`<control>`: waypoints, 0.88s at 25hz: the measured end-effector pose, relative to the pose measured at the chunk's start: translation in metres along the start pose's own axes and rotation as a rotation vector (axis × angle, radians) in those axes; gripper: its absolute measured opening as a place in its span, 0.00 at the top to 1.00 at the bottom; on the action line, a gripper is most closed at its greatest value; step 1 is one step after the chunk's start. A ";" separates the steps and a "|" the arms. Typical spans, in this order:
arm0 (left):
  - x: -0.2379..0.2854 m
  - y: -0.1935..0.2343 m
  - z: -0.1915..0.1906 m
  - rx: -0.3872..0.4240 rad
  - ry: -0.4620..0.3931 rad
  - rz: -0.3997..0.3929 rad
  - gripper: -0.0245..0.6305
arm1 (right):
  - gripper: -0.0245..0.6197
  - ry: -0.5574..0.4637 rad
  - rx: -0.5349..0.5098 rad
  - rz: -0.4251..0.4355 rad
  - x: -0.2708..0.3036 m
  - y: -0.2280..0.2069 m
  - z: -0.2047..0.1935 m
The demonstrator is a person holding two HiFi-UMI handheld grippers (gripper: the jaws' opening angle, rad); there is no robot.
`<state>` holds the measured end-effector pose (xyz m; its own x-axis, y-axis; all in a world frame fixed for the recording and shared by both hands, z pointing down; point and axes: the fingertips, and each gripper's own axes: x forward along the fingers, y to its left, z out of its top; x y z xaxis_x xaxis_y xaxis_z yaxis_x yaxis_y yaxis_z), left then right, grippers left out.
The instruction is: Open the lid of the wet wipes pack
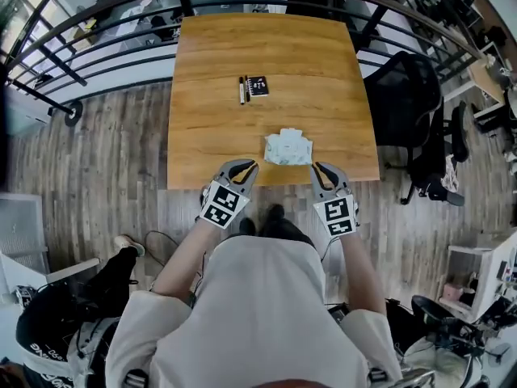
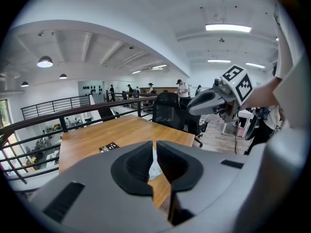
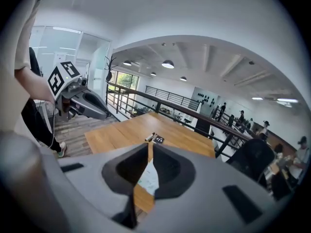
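Observation:
The wet wipes pack (image 1: 288, 147), white and crumpled-looking, lies near the front edge of the wooden table (image 1: 266, 51). Whether its lid is up I cannot tell. My left gripper (image 1: 245, 167) hangs at the table's front edge, just left of the pack and apart from it, its jaws shut on nothing. My right gripper (image 1: 320, 169) is at the same edge, just right of the pack, also shut and empty. In the left gripper view a sliver of the pack (image 2: 154, 168) shows through the slit between the jaws; the right gripper view shows the pack (image 3: 148, 178) the same way.
A black card (image 1: 257, 86) and a marker pen (image 1: 241, 90) lie mid-table. A black office chair (image 1: 408, 103) stands right of the table. A metal railing (image 1: 97, 51) curves round the far side. A person's shoe (image 1: 128, 243) is on the floor at the left.

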<state>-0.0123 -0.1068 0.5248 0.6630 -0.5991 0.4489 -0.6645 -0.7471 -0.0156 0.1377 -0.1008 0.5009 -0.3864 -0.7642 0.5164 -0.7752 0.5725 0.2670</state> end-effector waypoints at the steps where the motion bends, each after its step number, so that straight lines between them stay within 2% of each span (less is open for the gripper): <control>1: -0.004 -0.002 0.001 0.000 -0.001 -0.002 0.94 | 0.91 -0.005 0.006 -0.006 -0.005 0.002 0.001; 13: -0.036 -0.034 0.047 -0.037 -0.142 0.037 0.97 | 0.96 -0.115 0.128 0.000 -0.062 -0.008 0.007; 18: -0.041 -0.053 0.063 -0.060 -0.165 0.060 0.97 | 0.96 -0.160 0.184 0.009 -0.086 -0.025 0.009; 22: -0.045 -0.065 0.072 -0.067 -0.180 0.082 0.97 | 0.96 -0.184 0.174 0.030 -0.098 -0.033 0.009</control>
<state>0.0254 -0.0519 0.4415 0.6524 -0.7036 0.2817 -0.7365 -0.6762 0.0166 0.1968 -0.0475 0.4345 -0.4823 -0.7982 0.3610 -0.8305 0.5477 0.1014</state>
